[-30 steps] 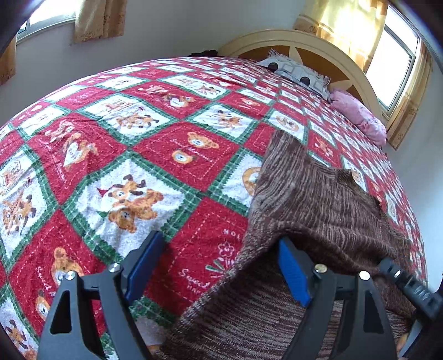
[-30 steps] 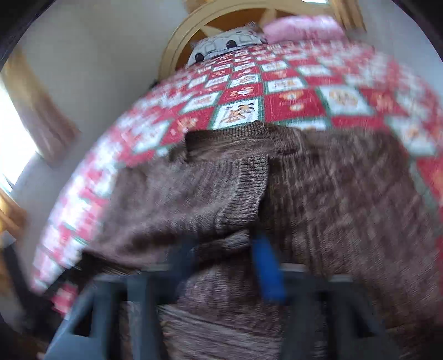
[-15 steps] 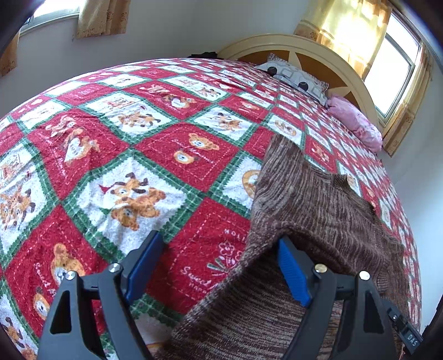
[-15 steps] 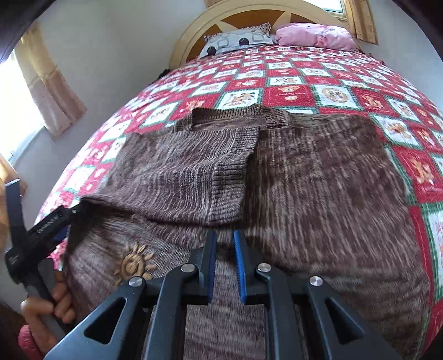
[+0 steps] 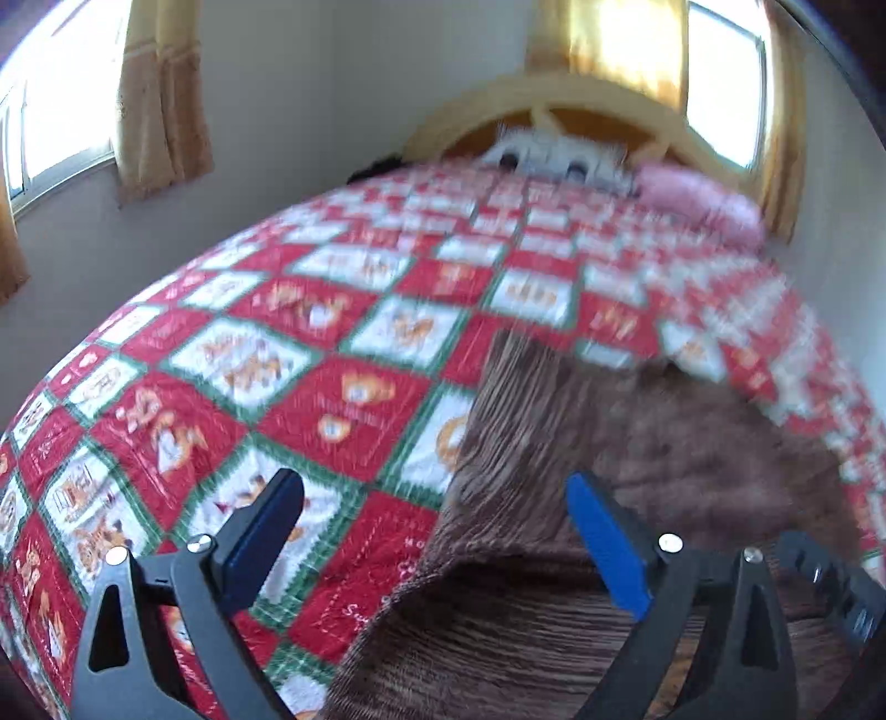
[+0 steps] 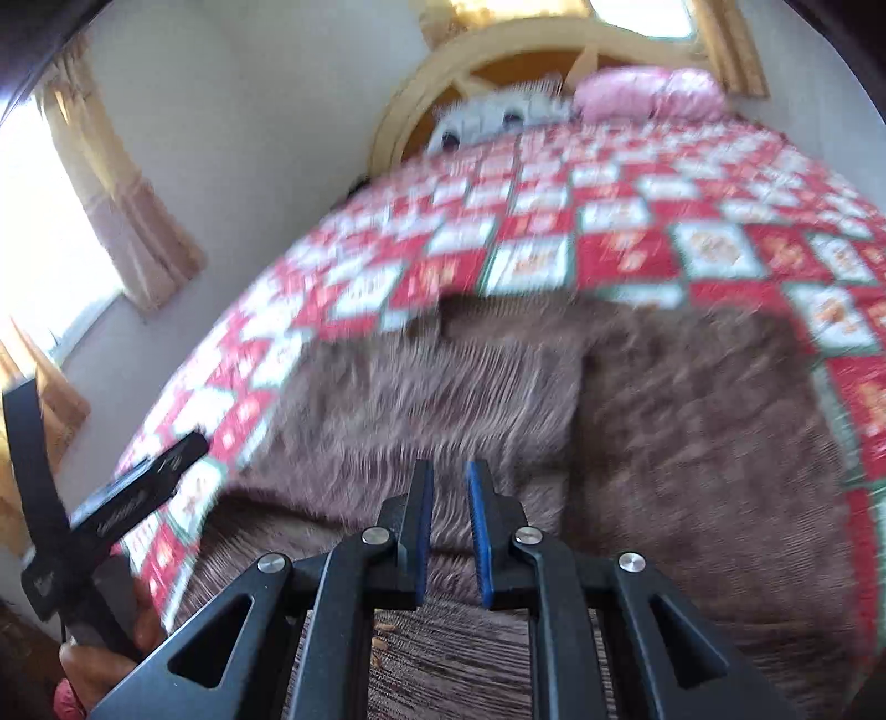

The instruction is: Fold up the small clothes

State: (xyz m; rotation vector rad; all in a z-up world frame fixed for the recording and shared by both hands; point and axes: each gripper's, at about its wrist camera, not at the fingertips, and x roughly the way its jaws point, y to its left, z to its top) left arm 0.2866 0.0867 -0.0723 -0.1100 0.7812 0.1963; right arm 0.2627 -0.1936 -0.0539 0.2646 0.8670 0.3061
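**Brown knit sweater spread on the patchwork bed**

While both views are blurred, the brown sweater [image 6: 637,443] can be made out lying flat on the near part of the red, white and green quilt [image 5: 332,387], its neckline towards the headboard [image 6: 498,50] and its long axis running up the bed. One sleeve is folded across the body. Its marled ribbed knit carries a small orange motif, just visible under the right gripper [image 6: 448,531]. That gripper's blue pads stand nearly together with no cloth between them. Only the right view shows the person's hand [image 6: 99,653] holding the left gripper [image 5: 437,531], whose jaws are opening wide over the sweater's edge, pinching nothing.
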